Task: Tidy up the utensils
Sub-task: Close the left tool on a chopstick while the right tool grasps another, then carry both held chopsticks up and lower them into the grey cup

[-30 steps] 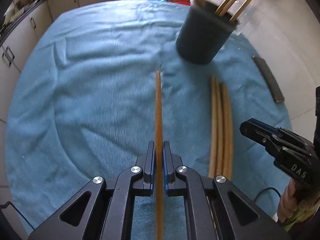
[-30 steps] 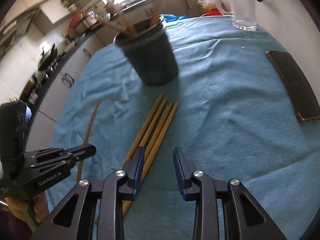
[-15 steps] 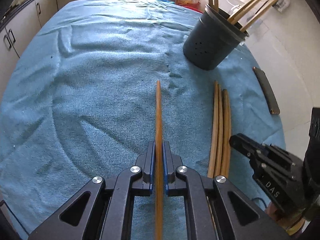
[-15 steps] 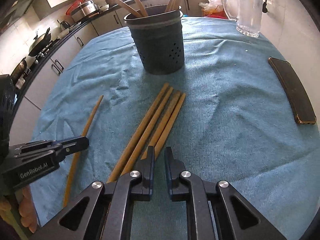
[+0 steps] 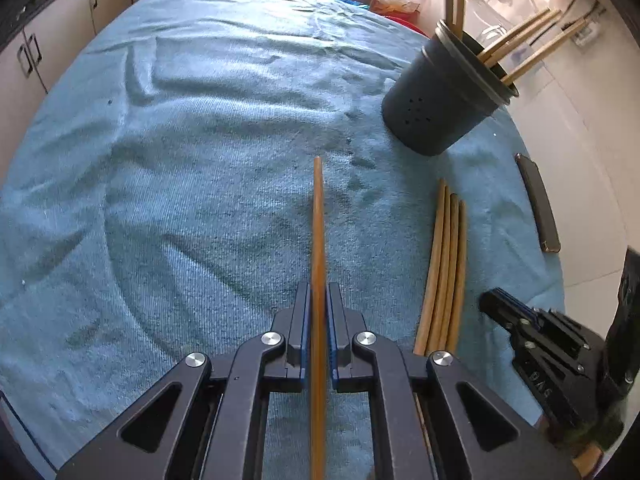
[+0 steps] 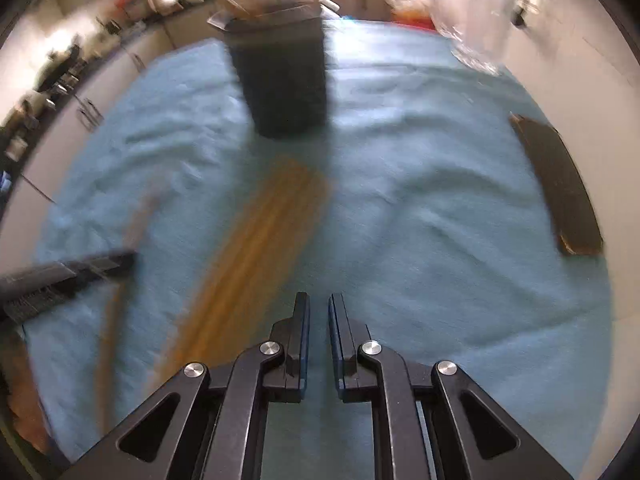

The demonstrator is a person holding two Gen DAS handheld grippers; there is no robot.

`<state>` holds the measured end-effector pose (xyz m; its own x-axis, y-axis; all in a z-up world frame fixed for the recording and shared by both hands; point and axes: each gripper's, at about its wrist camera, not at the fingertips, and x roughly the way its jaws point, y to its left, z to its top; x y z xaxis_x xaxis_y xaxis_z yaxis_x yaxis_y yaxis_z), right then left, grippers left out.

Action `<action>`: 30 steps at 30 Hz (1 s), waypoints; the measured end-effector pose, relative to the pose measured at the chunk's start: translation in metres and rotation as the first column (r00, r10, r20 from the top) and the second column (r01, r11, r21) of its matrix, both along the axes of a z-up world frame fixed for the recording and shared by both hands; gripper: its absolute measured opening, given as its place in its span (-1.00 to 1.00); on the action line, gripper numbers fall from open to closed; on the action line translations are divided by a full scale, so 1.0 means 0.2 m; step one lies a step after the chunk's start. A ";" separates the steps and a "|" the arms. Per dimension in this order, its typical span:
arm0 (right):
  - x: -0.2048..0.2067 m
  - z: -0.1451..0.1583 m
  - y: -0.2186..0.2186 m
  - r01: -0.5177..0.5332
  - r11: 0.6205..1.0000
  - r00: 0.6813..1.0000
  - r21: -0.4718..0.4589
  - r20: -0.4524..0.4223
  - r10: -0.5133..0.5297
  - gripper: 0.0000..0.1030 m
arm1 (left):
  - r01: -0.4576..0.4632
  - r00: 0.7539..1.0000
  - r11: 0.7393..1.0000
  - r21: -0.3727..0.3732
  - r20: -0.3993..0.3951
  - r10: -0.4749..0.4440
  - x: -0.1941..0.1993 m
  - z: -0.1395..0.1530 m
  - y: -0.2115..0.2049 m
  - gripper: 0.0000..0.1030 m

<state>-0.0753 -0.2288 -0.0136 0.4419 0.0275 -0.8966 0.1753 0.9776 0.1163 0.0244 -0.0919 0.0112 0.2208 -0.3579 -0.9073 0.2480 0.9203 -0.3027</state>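
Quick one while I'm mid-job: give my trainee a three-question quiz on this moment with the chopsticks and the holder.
1. True or false: the left gripper is shut on a single chopstick.
2. How many loose chopsticks lie side by side on the blue towel? A) two B) four C) six
3. Fill in: the right gripper holds ____ between its nearly closed fingers.

Key
1. True. The stick runs forward between the closed fingers.
2. B. Four lie together, pointing roughly toward the dark holder, which already has chopsticks standing in it.
3. Nothing. Only towel shows in the narrow gap.
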 end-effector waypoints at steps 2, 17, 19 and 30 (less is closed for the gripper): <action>-0.03 0.00 -0.08 0.003 1.000 1.000 -0.014 -0.023 -0.004 -0.88 | -0.011 0.999 1.000 -0.005 -0.044 0.011 0.02 0.00 0.01 -0.86; 0.17 0.03 0.00 -0.017 0.985 1.000 0.172 0.006 0.016 -0.81 | -0.017 0.992 0.999 0.038 -0.123 0.022 0.24 -0.01 -0.08 -0.85; 0.19 0.02 0.00 -0.004 0.986 1.000 0.166 -0.007 0.005 -0.82 | -0.007 0.993 0.999 0.035 -0.118 0.011 0.24 -0.01 -0.08 -0.85; 0.45 0.01 0.04 0.006 1.000 0.991 0.009 -0.131 -0.005 -0.80 | 0.015 0.996 0.999 0.038 -0.092 -0.011 0.24 0.01 -0.09 -0.85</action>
<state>0.0138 -0.2216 -0.0124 0.3207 0.0342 -0.9466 0.1951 0.9755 0.1013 0.0721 -0.1093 0.0142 0.1315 -0.3241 -0.9368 0.2329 0.9287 -0.2886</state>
